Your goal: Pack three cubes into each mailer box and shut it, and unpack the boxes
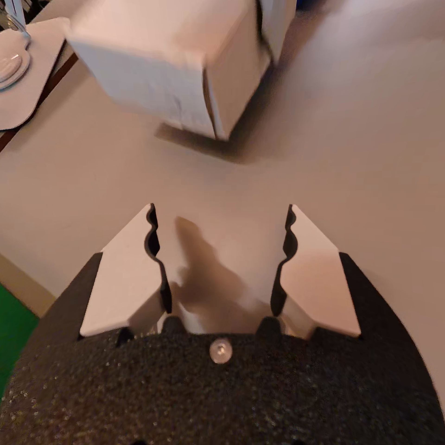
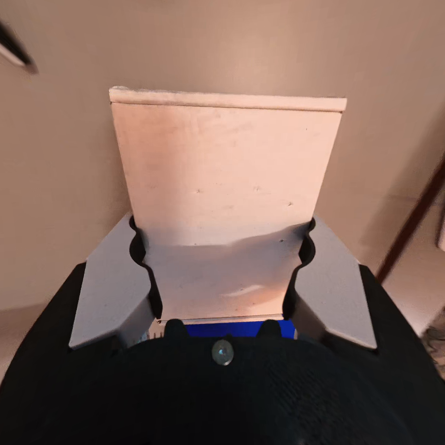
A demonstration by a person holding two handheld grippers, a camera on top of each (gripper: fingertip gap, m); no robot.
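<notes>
Mailer box (image 2: pixel 226 183) is sitting clamped between the right gripper (image 2: pixel 222 222) fingers, its long axis running straight away from them. Left gripper (image 1: pixel 221 209) fingers are spreading apart over bare table (image 1: pixel 349 156), whose edge is lying to their left.

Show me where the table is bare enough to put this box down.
The broad bare stretch of table between the open left gripper and the closed white mailer box; also right of that box. Crowded at far left: a flat cardboard sheet with something white on it. The right gripper grips a box lid.
</notes>
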